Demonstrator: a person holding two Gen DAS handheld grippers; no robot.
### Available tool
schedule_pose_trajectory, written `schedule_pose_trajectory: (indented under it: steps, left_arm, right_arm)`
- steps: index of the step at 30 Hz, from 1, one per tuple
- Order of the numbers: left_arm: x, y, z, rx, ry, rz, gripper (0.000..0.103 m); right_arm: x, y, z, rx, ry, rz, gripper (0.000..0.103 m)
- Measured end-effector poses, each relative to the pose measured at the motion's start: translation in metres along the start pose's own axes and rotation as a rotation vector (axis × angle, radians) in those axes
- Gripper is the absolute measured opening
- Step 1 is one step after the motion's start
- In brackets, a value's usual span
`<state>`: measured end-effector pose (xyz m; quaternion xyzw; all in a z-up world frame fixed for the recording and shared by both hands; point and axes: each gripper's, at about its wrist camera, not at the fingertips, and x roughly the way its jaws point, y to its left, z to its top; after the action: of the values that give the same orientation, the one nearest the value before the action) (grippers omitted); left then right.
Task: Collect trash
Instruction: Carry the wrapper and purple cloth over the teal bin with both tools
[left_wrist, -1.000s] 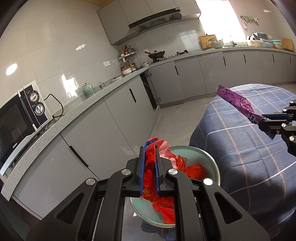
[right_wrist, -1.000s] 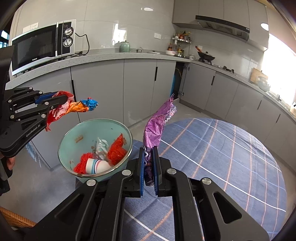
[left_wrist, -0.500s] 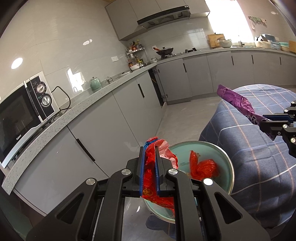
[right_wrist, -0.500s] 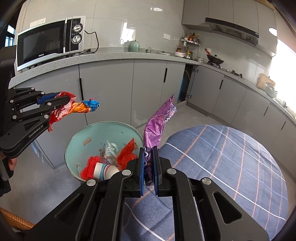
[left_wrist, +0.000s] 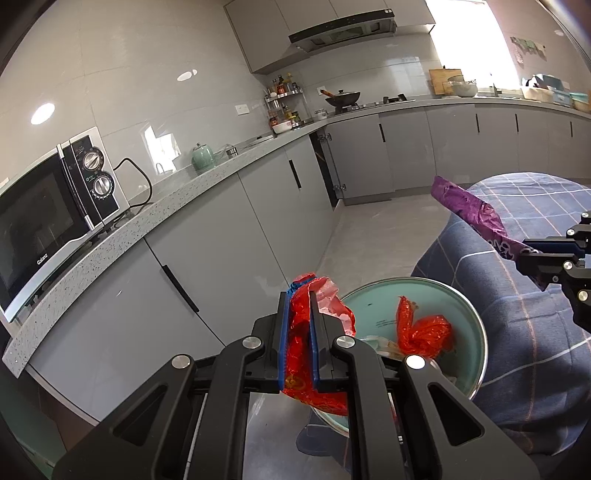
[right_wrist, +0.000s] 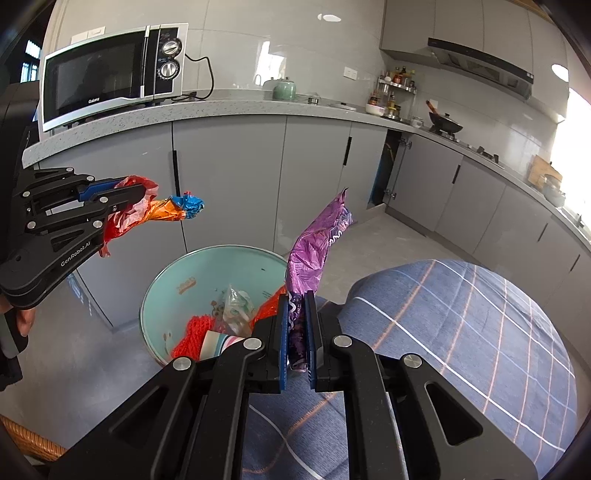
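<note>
Bin (right_wrist: 207, 266): standing on the floor beside the cloth-covered table (right_wrist: 480, 332), its mouth lying below and between both grippers.
Purple wrapper (right_wrist: 314, 254): being clenched by the right gripper (right_wrist: 297, 332), long axis rising.
Red wrapper (left_wrist: 301, 332): being gripped by the left gripper (left_wrist: 298, 325) near the bin's rim.

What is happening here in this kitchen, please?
A person is collecting trash with two handheld grippers. The left gripper is shut on a red wrapper, and the right gripper is shut on a purple wrapper. Both wrappers hang in the air near a green bin, which already holds other trash. Neither wrapper is dropped in yet.
</note>
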<state>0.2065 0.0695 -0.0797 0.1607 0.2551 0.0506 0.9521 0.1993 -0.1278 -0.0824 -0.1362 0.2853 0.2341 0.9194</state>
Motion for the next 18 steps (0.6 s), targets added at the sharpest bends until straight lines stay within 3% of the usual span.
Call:
schedule_pose_trajectory:
  steps: [18]
  left_arm:
    - [0.0032,0.0053,-0.0004,-0.021,0.007,0.003,0.010]
  right_arm:
    - [0.0088,0.0084,0.0029,-0.037,0.006,0.035,0.009]
